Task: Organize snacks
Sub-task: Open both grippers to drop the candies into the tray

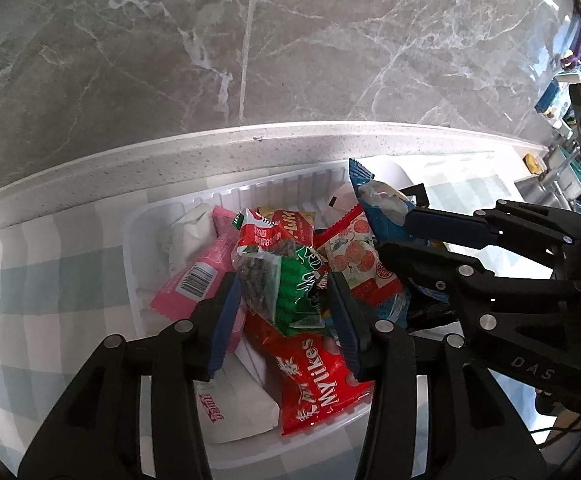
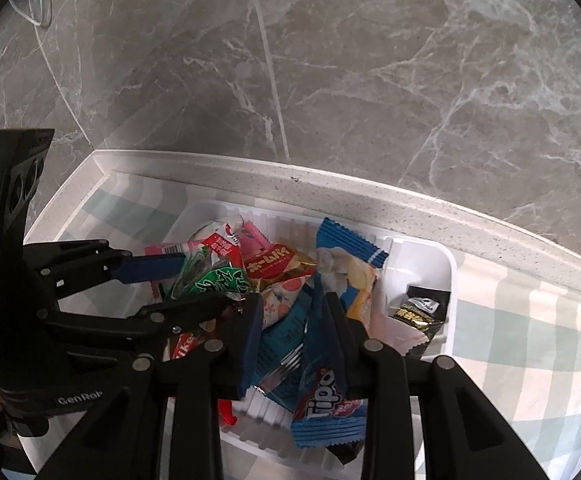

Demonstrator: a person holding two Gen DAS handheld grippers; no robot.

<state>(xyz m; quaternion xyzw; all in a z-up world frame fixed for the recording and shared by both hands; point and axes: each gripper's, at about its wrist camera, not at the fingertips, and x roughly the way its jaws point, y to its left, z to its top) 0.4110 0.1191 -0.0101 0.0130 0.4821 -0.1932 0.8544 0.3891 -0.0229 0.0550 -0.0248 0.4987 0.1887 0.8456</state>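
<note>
Grey marble wall tiles (image 1: 330, 40) fill the upper half of both views, above a speckled white ledge (image 1: 250, 144) and a pale green-and-white checked cloth (image 1: 30, 280). On the cloth sits a white plastic tray (image 1: 130, 240), at frame centre in each view, heaped with snack packets.

Left wrist view: the left gripper (image 1: 286, 316) reaches down into the tray at lower centre. Its blue-padded jaws stand either side of a green-and-clear packet of dark seeds (image 1: 278, 284); the left pad lies against the packet, but whether the right pad presses on it cannot be told. A pink packet with a barcode (image 1: 194, 276) lies just left of the gripper, a red Mylikes packet (image 1: 318, 384) beneath it, and a white packet (image 1: 234, 404) at the tray's near edge. A packet printed with red fruit (image 1: 358, 260) lies right of centre.

Right wrist view: the right gripper (image 2: 294, 332) enters at lower centre, its jaws parted only a little — a blue Tipo packet (image 2: 322, 396) hangs between them, with darker blue wrappers alongside it; pad contact is not clear. A second blue packet, striped at its end (image 2: 350, 244), stands tilted at upper centre, and a black-and-gold packet (image 2: 422, 312) lies alone at the tray's right end. The two grippers work just beside one another over the tray — the left to the left of frame.
</note>
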